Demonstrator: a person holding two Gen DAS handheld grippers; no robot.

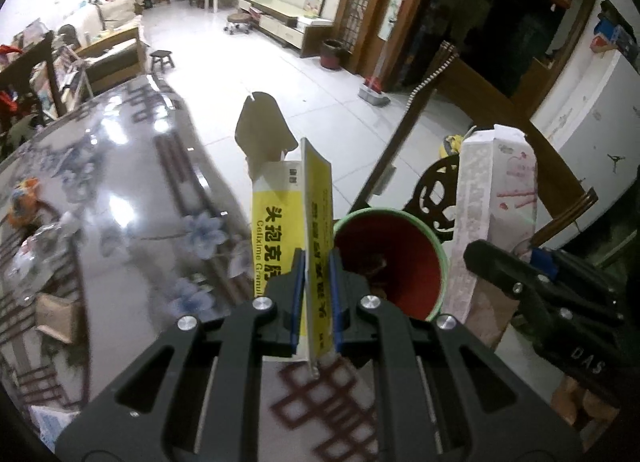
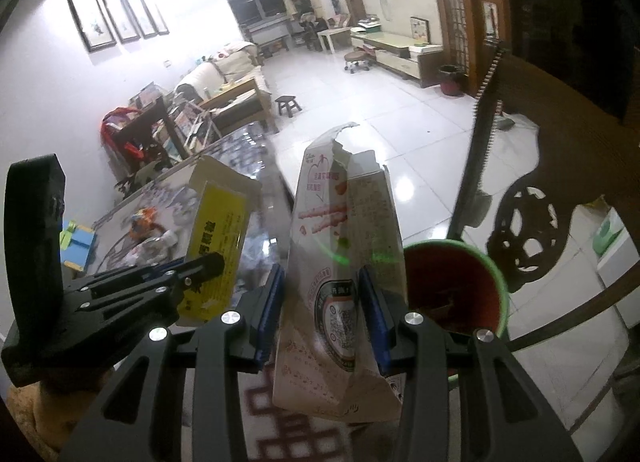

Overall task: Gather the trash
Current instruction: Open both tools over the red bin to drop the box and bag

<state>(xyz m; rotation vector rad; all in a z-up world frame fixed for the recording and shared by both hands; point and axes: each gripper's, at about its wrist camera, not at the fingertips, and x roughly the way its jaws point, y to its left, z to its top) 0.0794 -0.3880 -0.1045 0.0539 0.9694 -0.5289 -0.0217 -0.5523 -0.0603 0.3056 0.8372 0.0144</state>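
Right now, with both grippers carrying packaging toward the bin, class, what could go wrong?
1. The left gripper pinches only one thin wall of the yellow medicine box; it could slip out.
2. The bin has a narrow mouth, and the torn white carton in the right gripper is tall, so it may catch the rim.

Open tiled floor (image 1: 256, 74) lies ahead; the red bin (image 1: 390, 262) is hemmed by a carved chair (image 2: 524, 222).

Right claw (image 2: 322, 302): blue pads clamped on a torn white snack packet (image 2: 344, 246), held upright. Left claw (image 2: 200, 266), at left: grips 1 yellow medicine box (image 2: 220, 222). Red bin with green rim (image 2: 456, 286): just right of the packet. Glossy patterned desk (image 2: 160, 198) behind.
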